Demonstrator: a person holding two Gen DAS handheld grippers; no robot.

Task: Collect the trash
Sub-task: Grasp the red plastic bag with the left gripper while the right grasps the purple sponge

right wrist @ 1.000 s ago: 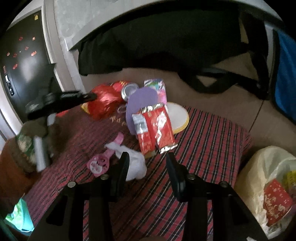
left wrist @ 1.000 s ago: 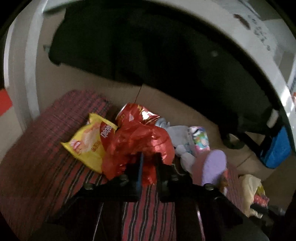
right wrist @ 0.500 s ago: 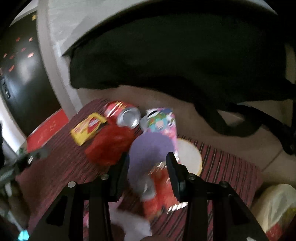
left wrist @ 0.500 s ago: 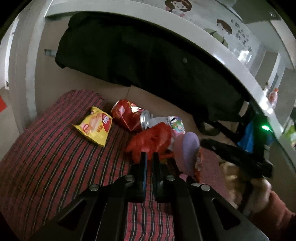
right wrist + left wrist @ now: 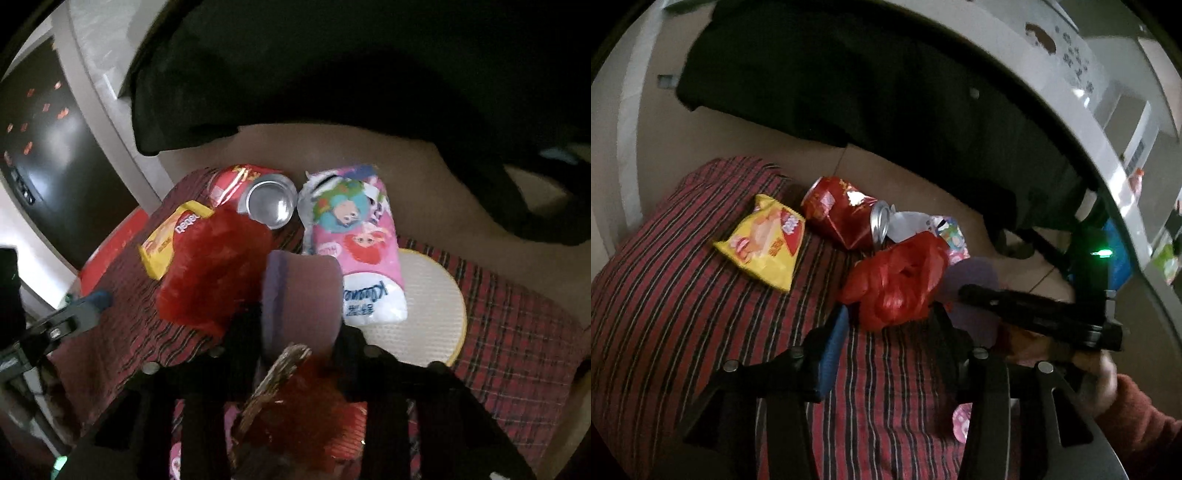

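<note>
Claws first: the left gripper has just been opening, and its fingers now stand spread with the crumpled red plastic bag lying loose between the tips. The right gripper has just been closing, and its fingers sit on both sides of the purple foam piece; I cannot tell if they squeeze it. Past them, near the far edge of the red checked cloth, lie a crushed red can, a yellow snack packet and a pink tissue pack.
</note>
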